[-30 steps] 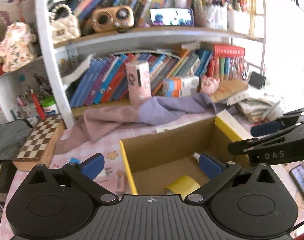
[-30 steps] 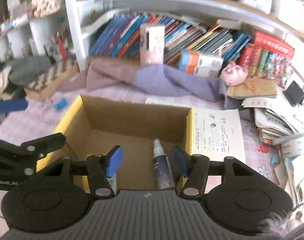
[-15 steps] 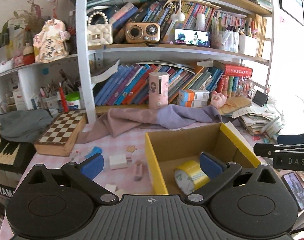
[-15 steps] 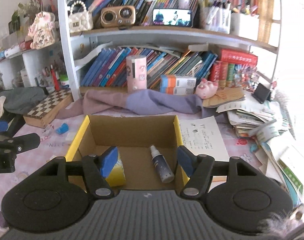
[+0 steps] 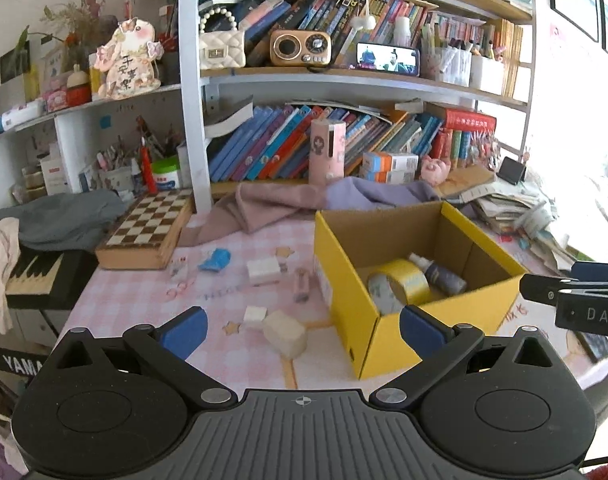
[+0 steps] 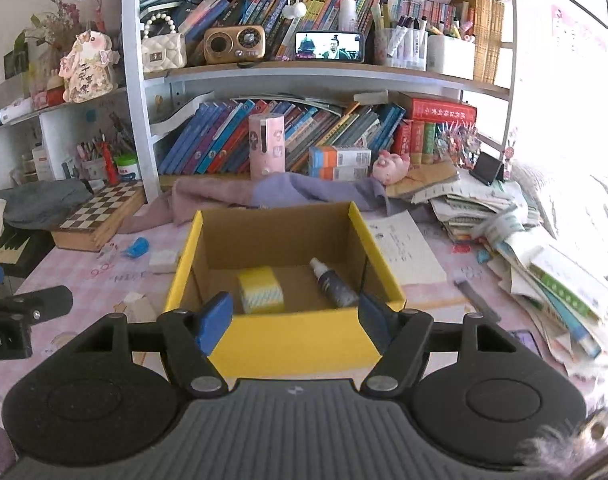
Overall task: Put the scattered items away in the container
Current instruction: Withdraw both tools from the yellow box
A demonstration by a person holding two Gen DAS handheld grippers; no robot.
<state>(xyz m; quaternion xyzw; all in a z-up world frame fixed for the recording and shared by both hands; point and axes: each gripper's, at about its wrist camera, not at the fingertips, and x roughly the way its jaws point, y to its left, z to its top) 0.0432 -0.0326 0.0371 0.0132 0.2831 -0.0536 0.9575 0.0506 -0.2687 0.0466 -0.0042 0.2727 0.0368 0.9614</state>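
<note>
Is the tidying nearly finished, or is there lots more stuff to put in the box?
Two things are in the yellow box: the tape roll and the spray bottle. Nothing is in hand: the left gripper is open and empty, and the right gripper's jaws are opening, empty. Left on the table: the blue toy, white block, beige block.

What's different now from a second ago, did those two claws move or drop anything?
Both claws pulled back from the yellow box; a second ago they hung right over its inside. The right claw is opening, nothing between its pads. The left claw stays open and empty. The tape roll and spray bottle lie in the box as before, and the small items stay scattered on the table.
</note>
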